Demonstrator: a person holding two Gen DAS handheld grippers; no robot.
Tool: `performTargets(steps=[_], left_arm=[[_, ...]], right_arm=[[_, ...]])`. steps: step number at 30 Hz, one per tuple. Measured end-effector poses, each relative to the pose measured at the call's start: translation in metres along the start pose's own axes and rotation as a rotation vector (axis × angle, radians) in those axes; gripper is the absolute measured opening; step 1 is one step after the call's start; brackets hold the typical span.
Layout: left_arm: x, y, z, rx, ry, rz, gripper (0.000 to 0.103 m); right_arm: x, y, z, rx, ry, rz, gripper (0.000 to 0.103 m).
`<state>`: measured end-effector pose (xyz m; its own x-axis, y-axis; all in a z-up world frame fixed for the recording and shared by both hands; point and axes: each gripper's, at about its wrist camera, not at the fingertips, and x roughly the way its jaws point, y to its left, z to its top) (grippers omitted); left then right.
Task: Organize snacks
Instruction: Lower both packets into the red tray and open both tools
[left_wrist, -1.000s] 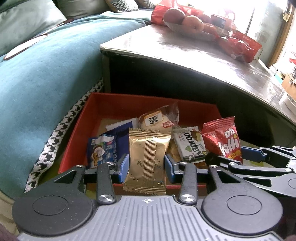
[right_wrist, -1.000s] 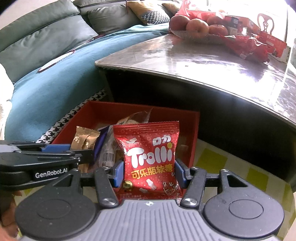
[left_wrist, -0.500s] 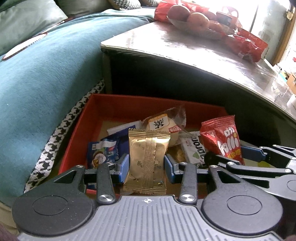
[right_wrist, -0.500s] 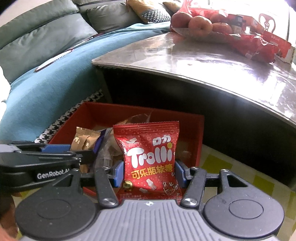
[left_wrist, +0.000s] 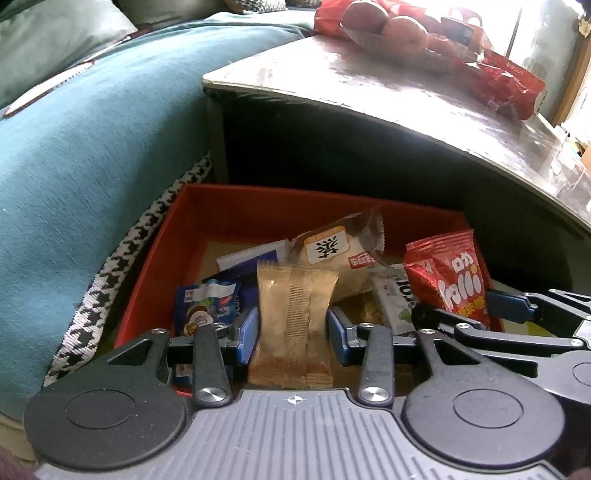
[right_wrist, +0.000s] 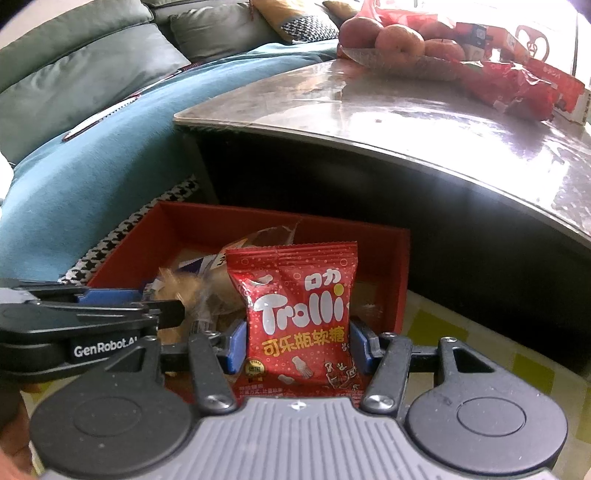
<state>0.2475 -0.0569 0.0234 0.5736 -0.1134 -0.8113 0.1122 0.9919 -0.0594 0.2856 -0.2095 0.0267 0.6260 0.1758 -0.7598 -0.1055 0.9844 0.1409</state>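
Observation:
My left gripper (left_wrist: 291, 328) is shut on a gold snack packet (left_wrist: 293, 314) and holds it upright over the near edge of a red box (left_wrist: 177, 236). My right gripper (right_wrist: 297, 341) is shut on a red Trolli gummy bag (right_wrist: 295, 310), upright over the same red box (right_wrist: 400, 273). The box holds several snacks: a blue packet (left_wrist: 207, 306), a clear-wrapped bun (left_wrist: 336, 254) and a white-green packet (left_wrist: 395, 295). The Trolli bag (left_wrist: 450, 277) and right gripper show at the right of the left wrist view.
The box stands on the floor between a teal sofa (left_wrist: 81, 147) and a dark coffee table (left_wrist: 369, 92). On the table are a bowl of apples (right_wrist: 395, 44) and red snack bags (right_wrist: 517, 88). Yellow-checked floor (right_wrist: 480, 332) lies to the right.
Both grippers have drawn slightly back and up from the box, each keeping its packet. The table top fills more of both views.

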Motion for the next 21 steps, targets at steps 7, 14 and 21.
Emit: performTargets(steps=[7,14,21], left_arm=[[0.005,0.001,0.000,0.005,0.005,0.006,0.053],[0.002,0.001,0.000,0.002,0.000,0.006,0.060],[-0.011,0.000,-0.001,0.004,-0.019,-0.007,0.065]], right_arm=[[0.001,0.000,0.002,0.003,-0.026,-0.006,0.057],[-0.001,-0.004,0.004,0.011,-0.033,-0.022,0.057],[-0.016,-0.005,0.004,0.022,-0.050,-0.030,0.057]])
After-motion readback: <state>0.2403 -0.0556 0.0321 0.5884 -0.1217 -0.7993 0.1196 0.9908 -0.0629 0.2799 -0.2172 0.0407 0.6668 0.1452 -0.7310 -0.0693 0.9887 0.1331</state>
